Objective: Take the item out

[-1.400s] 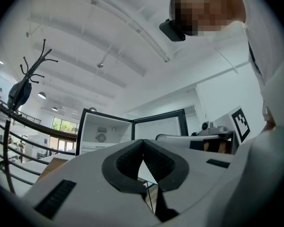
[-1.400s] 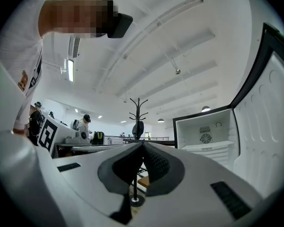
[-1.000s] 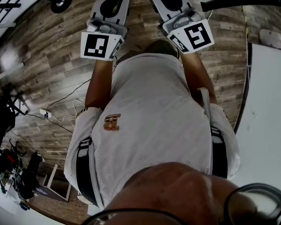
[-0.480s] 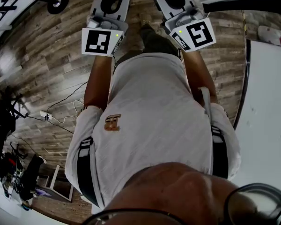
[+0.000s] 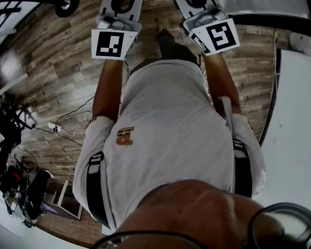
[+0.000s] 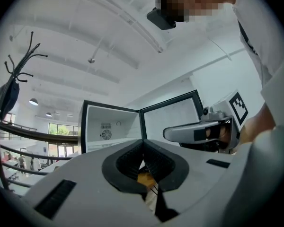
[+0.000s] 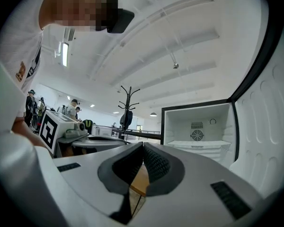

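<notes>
The person wears a white short-sleeved shirt [image 5: 166, 134] with a small orange-brown emblem [image 5: 124, 136] on the chest. Dark straps [image 5: 93, 188] with pale buckles run down both sides of the shirt. Dark trousers [image 5: 172, 46] show beyond the shirt hem, and a dark glasses rim [image 5: 280, 223] curves at the bottom right corner. The left gripper [image 6: 143, 143] and right gripper [image 7: 143, 144] have smooth light-grey shells with black ribbed pads [image 6: 129, 163]. Each carries a white marker cube [image 5: 113, 43] printed with black squares.
</notes>
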Motion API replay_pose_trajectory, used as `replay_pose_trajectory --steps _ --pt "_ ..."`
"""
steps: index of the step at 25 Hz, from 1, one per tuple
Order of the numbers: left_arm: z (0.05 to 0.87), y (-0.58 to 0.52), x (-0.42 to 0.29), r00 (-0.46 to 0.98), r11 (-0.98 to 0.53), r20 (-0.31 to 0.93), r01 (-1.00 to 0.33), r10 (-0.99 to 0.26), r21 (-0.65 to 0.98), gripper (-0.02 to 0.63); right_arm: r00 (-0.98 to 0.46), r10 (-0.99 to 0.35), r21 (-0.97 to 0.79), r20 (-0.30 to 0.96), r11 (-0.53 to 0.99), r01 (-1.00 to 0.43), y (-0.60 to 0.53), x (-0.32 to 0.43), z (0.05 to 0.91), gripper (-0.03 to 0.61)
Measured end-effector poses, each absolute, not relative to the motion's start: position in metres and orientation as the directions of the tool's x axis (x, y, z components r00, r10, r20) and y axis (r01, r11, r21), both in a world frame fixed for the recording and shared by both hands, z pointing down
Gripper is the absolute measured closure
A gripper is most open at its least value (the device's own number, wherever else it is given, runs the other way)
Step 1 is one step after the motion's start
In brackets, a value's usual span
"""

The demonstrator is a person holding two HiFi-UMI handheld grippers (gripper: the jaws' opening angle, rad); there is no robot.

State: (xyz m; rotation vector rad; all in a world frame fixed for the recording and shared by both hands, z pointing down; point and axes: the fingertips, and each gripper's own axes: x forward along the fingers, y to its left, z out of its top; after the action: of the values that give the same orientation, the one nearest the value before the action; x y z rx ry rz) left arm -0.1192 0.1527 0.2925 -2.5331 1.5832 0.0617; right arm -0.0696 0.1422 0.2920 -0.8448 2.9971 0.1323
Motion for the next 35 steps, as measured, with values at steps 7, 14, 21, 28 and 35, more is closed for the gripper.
replay_pose_trajectory --steps 7,14,21,28,35 --pt "0.303 0.074 -0.127 0.431 -0.413 -0.088 -0.895 -0.898 -0.168 0.595 -0.854 -0.516 0.137 -0.068 0.843 -0.520 0.063 -0.082 0.294 0.545" --pt "0.307 -0.006 -0.133 0.426 -0.410 -0.066 -0.895 -0.902 -0.177 0.595 -0.856 -0.511 0.143 -0.076 0.844 -0.517 -0.016 -0.089 0.292 0.545" --pt "0.317 -0.071 -0.128 0.414 -0.407 -0.062 -0.907 -0.908 -0.107 0.595 -0.859 -0.511 0.110 -0.038 0.852 -0.512 -0.080 -0.081 0.302 0.545" --pt "0.331 -0.137 -0.144 0.397 -0.393 -0.040 -0.916 -0.917 -0.083 0.595 -0.868 -0.496 0.100 -0.037 0.862 -0.497 -0.145 -0.100 0.310 0.545" --pt "0.339 -0.198 -0.124 0.373 -0.374 0.021 -0.924 -0.927 -0.075 0.595 -0.871 -0.490 0.112 -0.046 0.863 -0.492 -0.204 -0.081 0.304 0.545"
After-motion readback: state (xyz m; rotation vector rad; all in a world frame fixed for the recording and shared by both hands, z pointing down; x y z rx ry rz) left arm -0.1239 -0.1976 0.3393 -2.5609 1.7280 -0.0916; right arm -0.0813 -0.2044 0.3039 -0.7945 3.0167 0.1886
